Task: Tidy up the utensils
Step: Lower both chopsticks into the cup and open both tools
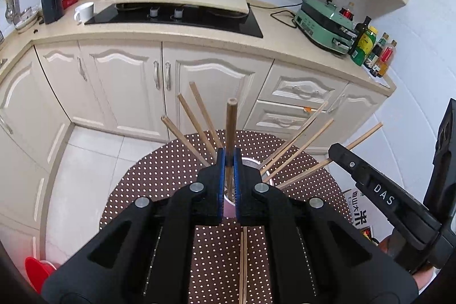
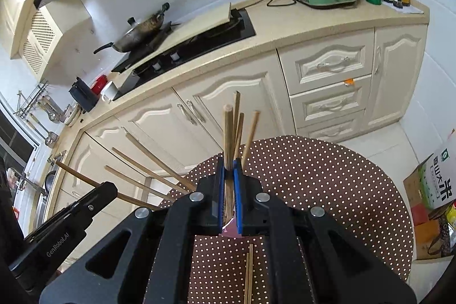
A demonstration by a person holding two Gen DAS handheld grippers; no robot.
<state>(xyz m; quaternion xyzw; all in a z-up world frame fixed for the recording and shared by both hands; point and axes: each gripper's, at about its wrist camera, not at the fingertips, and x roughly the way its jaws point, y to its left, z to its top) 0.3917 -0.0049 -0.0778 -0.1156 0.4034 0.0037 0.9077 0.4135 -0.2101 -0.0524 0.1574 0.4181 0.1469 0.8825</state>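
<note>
**Wooden chopsticks held in both tongs above the holder**

Wood is what each tool grips: the left gripper [image 1: 228, 161] is clamped tight on one round chopstick [image 1: 230, 130], which stands nearly upright between the blue pads, its blunt end well above them. The right gripper [image 2: 228, 168] is pinched just as narrowly on another chopstick [image 2: 228, 138], also upright. Both sticks run down toward the steel utensil holder [image 1: 252, 163] on the brown polka-dot tablecloth [image 1: 159, 175], where more chopsticks [image 1: 302, 146] fan out against the rim. Two loose chopsticks [image 1: 243, 264] lie flat on the cloth below the left tool.

Such sticks are probably light, stiff and somewhat smooth, so a firm pinch near the middle, as here, should keep them from swivelling; a hold near one end would let them pivot. Thin as they are, they could slip through the pads if the clamp eases before the lower tip is inside the holder.
</note>
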